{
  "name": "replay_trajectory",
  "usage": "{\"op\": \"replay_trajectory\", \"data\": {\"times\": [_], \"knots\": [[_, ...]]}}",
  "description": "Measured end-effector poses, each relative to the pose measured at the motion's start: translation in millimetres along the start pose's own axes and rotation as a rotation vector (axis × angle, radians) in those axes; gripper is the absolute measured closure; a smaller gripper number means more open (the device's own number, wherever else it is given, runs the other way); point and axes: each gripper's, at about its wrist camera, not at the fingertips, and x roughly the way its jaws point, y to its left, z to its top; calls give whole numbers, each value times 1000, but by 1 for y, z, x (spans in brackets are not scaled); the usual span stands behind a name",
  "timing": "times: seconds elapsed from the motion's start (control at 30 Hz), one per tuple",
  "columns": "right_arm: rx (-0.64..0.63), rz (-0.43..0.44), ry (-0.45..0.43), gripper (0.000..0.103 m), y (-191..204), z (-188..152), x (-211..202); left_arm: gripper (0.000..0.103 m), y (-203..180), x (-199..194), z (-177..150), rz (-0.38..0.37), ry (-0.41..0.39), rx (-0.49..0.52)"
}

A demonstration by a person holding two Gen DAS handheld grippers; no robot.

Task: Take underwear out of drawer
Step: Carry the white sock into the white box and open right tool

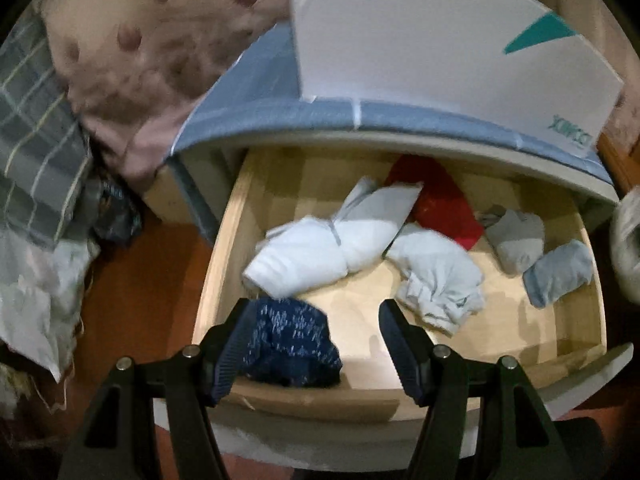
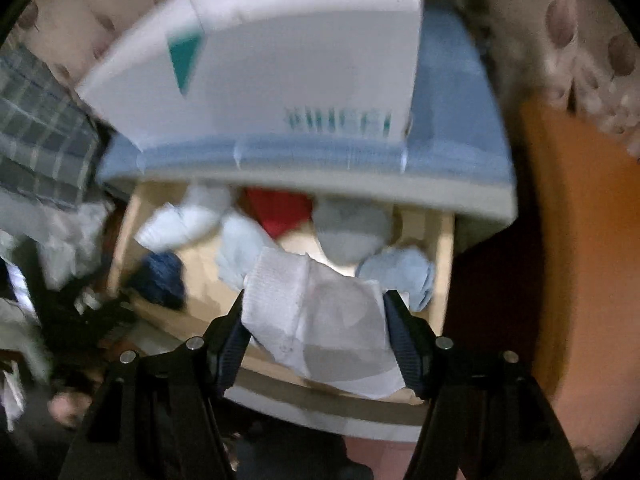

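Note:
The wooden drawer (image 1: 224, 240) stands pulled out, with clothes inside. A white folded garment (image 1: 320, 248) lies at its middle, a pale grey one (image 1: 440, 276) to the right, a red piece (image 1: 436, 200) behind, and a dark blue speckled piece (image 1: 292, 340) at the front left. My left gripper (image 1: 316, 308) hangs open over the drawer's front; its left finger (image 1: 228, 352) is beside the blue piece, with nothing pinched. My right gripper (image 2: 315, 300) is shut on white underwear (image 2: 320, 320), held above the drawer's (image 2: 124, 232) front right. That view is blurred.
Two grey sock bundles (image 1: 536, 256) lie at the drawer's right. A white box (image 1: 440, 40) sits on the blue-grey cabinet top (image 1: 300, 116). Plaid and pink cloth (image 1: 36, 152) is piled at the left over the orange floor (image 1: 132, 300).

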Motion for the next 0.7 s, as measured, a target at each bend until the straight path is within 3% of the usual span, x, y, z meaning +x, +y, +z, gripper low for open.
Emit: {"op": "replay_trajectory", "data": {"times": [0.23, 0.37, 0.57, 0.7], "knots": [[-30, 22, -201, 42, 16, 63, -93, 37, 5, 10, 0, 17, 44, -38], [-66, 11, -274, 42, 31, 110, -112, 37, -1, 8, -1, 39, 31, -13], [-89, -50, -227, 42, 48, 177, -72, 37, -2, 7, -2, 50, 23, -3], [-71, -70, -148, 42, 49, 199, -28, 37, 5, 6, -2, 33, 23, -34]]}}
